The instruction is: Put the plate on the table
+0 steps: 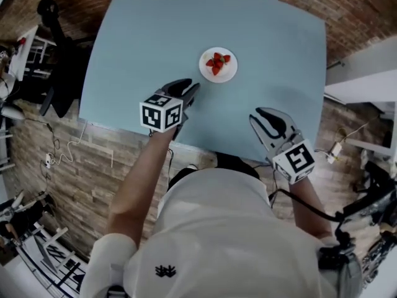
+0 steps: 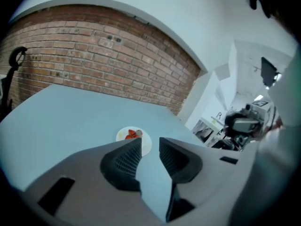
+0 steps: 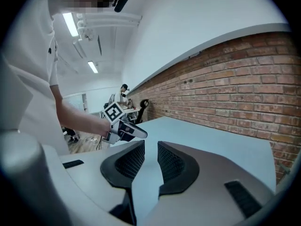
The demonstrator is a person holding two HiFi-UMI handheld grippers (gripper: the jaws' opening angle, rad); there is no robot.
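The plate (image 1: pixel 218 64) sits flat on the table (image 1: pixel 260 36), a little beyond the middle, with a few strawberries (image 1: pixel 217 61) heaped on it. Nothing is touching it. My left gripper (image 1: pixel 189 90) hangs just on the near side of it, aimed at its rim. In the left gripper view its jaws stand apart with only bare tabletop and the plate's near edge showing through the gap, so it holds nothing. My right gripper (image 1: pixel 263 118) hovers over the near right part of the table, well apart from the plate, with its jaws likewise parted and empty.

As I judge it, the plate is already put down and the job is all but finished; what remains is getting clear cleanly. To do that well I would keep the left jaws wide and draw the gripper straight back along its own line, lifting slightly, not swinging sideways. That way neither jaw tip catches the rim, slides the plate or tips the fruit. The right gripper need do nothing.
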